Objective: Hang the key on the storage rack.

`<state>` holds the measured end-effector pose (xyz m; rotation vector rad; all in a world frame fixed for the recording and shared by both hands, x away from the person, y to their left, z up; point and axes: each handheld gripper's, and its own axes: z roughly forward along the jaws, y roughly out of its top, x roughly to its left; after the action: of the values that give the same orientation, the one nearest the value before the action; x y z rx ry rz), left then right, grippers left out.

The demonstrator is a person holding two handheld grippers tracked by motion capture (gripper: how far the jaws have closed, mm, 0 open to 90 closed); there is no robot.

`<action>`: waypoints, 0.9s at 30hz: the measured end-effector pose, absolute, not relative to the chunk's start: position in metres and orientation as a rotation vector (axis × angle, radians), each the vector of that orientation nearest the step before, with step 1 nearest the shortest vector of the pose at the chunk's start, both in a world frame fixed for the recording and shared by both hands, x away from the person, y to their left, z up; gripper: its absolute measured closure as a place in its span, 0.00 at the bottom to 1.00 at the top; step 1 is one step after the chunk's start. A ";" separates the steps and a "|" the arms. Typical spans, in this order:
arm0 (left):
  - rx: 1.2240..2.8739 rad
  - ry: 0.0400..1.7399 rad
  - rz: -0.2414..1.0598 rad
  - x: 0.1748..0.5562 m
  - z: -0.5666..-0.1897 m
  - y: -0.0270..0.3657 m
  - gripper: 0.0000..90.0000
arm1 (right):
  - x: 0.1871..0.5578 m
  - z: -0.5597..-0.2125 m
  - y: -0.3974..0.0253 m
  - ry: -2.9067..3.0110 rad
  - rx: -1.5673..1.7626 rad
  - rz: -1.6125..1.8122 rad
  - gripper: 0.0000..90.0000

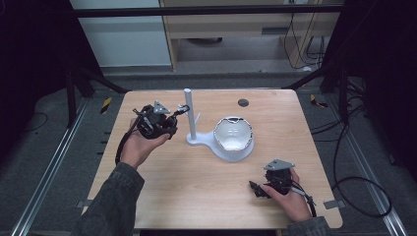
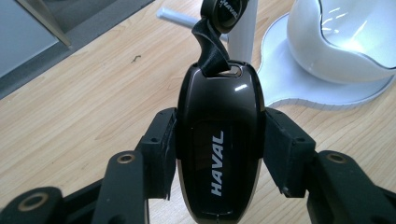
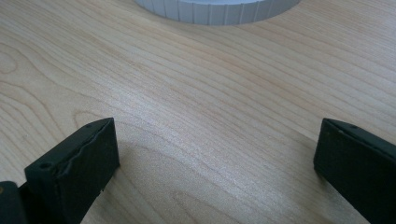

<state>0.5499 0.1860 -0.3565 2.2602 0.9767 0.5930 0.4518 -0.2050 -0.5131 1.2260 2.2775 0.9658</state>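
A glossy black car key fob marked HAVAL is clamped between the jaws of my left gripper, its black strap and round tag pointing up toward a white post. From above, my left gripper sits just left of that post, with the fob at its tip. The post rises from a white stand that also carries a white bowl. My right gripper rests near the table's front right, open, with bare wood between its jaws.
The wooden table has a dark round hole near its back edge. A thin white peg sticks out from the post low down. The stand's ribbed rim lies ahead of my right gripper. Cables run on the floor at right.
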 end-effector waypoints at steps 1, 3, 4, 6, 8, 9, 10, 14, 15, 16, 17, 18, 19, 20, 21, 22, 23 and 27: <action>2.264 0.975 0.591 0.550 -0.358 0.186 0.54 | 0.452 -0.513 -0.205 2.278 1.226 0.967 0.00; 2.251 0.977 0.582 0.549 -0.361 0.187 0.54 | 0.452 -0.513 -0.205 2.278 1.224 0.965 0.00; 2.247 0.977 0.579 0.549 -0.363 0.187 0.54 | 0.452 -0.513 -0.205 2.278 1.224 0.965 0.00; 2.248 0.972 0.573 0.549 -0.365 0.186 0.54 | 0.452 -0.513 -0.205 2.278 1.224 0.964 0.00; 2.245 0.971 0.569 0.549 -0.367 0.185 0.54 | 0.452 -0.513 -0.205 2.279 1.224 0.964 0.00; 2.247 0.971 0.569 0.549 -0.367 0.185 0.54 | 0.452 -0.513 -0.205 2.278 1.224 0.964 0.00; 2.246 0.969 0.567 0.549 -0.368 0.184 0.54 | 0.452 -0.513 -0.205 2.279 1.225 0.963 0.00; 2.239 0.972 0.563 0.549 -0.371 0.183 0.54 | 0.452 -0.513 -0.205 2.278 1.224 0.964 0.00; 2.239 0.972 0.563 0.549 -0.372 0.183 0.54 | 0.452 -0.513 -0.205 2.278 1.225 0.963 0.00; 2.237 0.972 0.560 0.549 -0.373 0.183 0.54 | 0.452 -0.513 -0.205 2.279 1.226 0.965 0.00; 2.234 0.973 0.560 0.549 -0.374 0.182 0.54 | 0.452 -0.513 -0.205 2.278 1.226 0.965 0.00; 2.232 0.974 0.560 0.549 -0.375 0.182 0.54 | 0.452 -0.513 -0.205 2.279 1.226 0.965 0.00; 2.228 0.974 0.558 0.550 -0.376 0.181 0.54 | 0.452 -0.513 -0.205 2.279 1.226 0.965 0.00; 2.224 0.975 0.562 0.550 -0.378 0.181 0.54 | 0.452 -0.513 -0.205 2.279 1.226 0.965 0.00; 2.218 0.976 0.557 0.551 -0.380 0.180 0.54 | 0.452 -0.513 -0.205 2.279 1.226 0.965 0.00; 2.216 0.974 0.557 0.551 -0.382 0.179 0.54 | 0.452 -0.513 -0.205 2.279 1.226 0.965 0.00; 2.211 0.973 0.556 0.551 -0.384 0.178 0.54 | 0.452 -0.513 -0.205 2.279 1.227 0.964 0.00; 2.195 0.964 0.534 0.551 -0.391 0.173 0.54 | 0.452 -0.513 -0.205 2.278 1.226 0.964 0.00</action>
<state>0.5506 0.1735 -0.3908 2.1949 0.9641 0.5337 0.4518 -0.2050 -0.5131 1.2260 2.2785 0.9644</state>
